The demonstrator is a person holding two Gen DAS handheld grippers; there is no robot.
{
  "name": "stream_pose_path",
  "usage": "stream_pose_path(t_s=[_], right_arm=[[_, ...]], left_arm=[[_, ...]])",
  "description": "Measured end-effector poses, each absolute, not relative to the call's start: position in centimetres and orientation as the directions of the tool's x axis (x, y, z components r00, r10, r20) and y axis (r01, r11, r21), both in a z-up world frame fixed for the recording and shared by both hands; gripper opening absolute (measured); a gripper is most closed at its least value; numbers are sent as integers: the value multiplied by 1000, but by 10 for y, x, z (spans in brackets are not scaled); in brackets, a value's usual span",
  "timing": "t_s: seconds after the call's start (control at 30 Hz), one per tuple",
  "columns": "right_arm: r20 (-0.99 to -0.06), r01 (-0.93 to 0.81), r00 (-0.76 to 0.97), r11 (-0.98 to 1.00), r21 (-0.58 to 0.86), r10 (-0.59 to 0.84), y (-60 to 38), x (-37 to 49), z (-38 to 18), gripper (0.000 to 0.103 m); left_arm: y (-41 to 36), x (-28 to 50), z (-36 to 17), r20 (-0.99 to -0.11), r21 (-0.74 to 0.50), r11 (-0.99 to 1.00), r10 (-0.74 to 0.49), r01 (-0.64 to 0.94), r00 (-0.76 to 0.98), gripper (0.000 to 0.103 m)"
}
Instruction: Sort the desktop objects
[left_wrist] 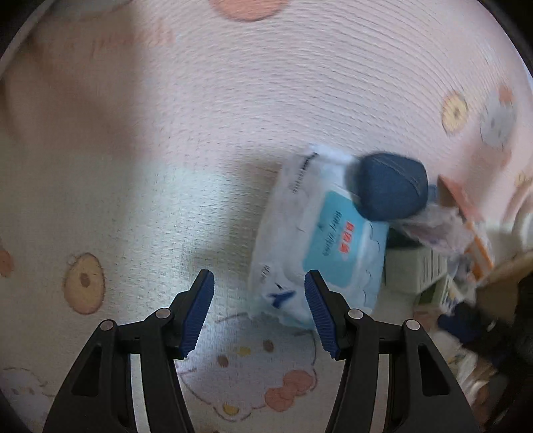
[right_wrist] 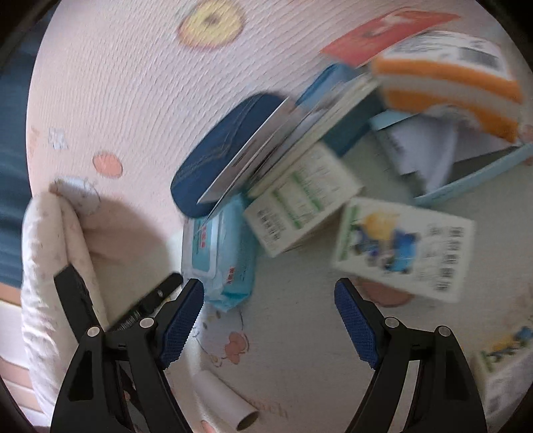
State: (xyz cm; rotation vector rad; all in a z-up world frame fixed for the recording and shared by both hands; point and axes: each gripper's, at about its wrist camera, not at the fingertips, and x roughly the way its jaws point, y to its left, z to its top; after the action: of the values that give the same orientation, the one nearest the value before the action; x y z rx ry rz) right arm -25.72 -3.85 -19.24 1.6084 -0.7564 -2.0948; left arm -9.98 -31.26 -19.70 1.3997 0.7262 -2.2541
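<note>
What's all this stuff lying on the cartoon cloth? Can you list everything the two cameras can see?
wet wipes pack: one, white and light blue, ahead of the left gripper
glasses case: one, dark blue, lying partly on the wipes pack
white boxes: two, green and blue print, right of the wipes pack
orange-striped box: one, orange and white, far right on the pile
red card: one, at the far edge of the pile
light blue open box: one, papers inside, right side
cardboard tube: one, white, close to the right gripper
printed cloth: one, pink-white with cartoon prints, under everything
left gripper: black, blue pads, open, empty
right gripper: black, blue pads, open, empty
</note>
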Motion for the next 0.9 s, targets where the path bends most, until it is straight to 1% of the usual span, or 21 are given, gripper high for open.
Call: stream_pose_path(t_s=[0.1, 0.13, 0.2, 0.27, 0.3, 0.33, 0.37, 0.4, 0.43, 0.47, 0.53, 0.6, 0.63, 0.77, 0.9], right_arm=[[-750, 37, -283, -789, 614, -597, -57, -258, -192, 66], [-745, 55, -277, -784, 618, -607, -64, -260, -194, 60], [-739, 59, -262, -775, 630, -621, -72, -264, -200, 54], [-732, 25, -237, -757, 653, -639, -79, -268, -210, 54], [-726, 13, -234, -748, 663, -647, -82, -270, -213, 54], [-715, 8, -234, -736, 677, -659, -82, -272, -216, 54], [-704, 6, -235, -725, 689, -671, -84, -276, -218, 54], [-707, 5, -235, -728, 686, -668, -86, -278, -220, 52], [-710, 6, -238, -732, 681, -663, -89, -281, -222, 42], [-709, 10, -242, -733, 680, -662, -90, -283, -224, 36], [-713, 23, -241, -739, 674, -658, -95, -285, -228, 19], [-714, 40, -246, -743, 668, -655, -98, -285, -230, 18], [-726, 35, -244, -754, 656, -643, -97, -283, -234, 17], [-721, 9, -236, -744, 669, -651, -82, -276, -238, 17], [-766, 61, -217, -792, 608, -605, -71, -258, -230, 17]], left_arm=[[-328, -100, -204, -882, -305, -743, -16, 596, -471, 61], [-331, -99, -205, -871, -326, -729, -15, 602, -490, 61], [-334, -100, -208, -855, -362, -706, -9, 609, -519, 60], [-334, -101, -212, -835, -410, -683, 14, 604, -551, 45], [-333, -102, -215, -839, -411, -677, 20, 610, -543, 28], [-330, -106, -221, -853, -399, -671, 24, 624, -521, 23], [-327, -106, -224, -856, -392, -666, 13, 635, -516, 23], [-326, -105, -223, -849, -399, -660, 4, 637, -528, 20], [-323, -103, -224, -844, -418, -655, 23, 630, -535, 19], [-320, -103, -224, -845, -423, -656, 35, 626, -534, 19], [-313, -100, -227, -844, -436, -657, 62, 615, -532, 19], [-303, -95, -229, -842, -455, -655, 96, 603, -531, 19], [-297, -92, -230, -842, -457, -658, 105, 598, -528, 19], [-272, -87, -235, -850, -457, -679, 142, 574, -507, 19], [-235, -80, -239, -873, -436, -712, 185, 550, -451, 19]])
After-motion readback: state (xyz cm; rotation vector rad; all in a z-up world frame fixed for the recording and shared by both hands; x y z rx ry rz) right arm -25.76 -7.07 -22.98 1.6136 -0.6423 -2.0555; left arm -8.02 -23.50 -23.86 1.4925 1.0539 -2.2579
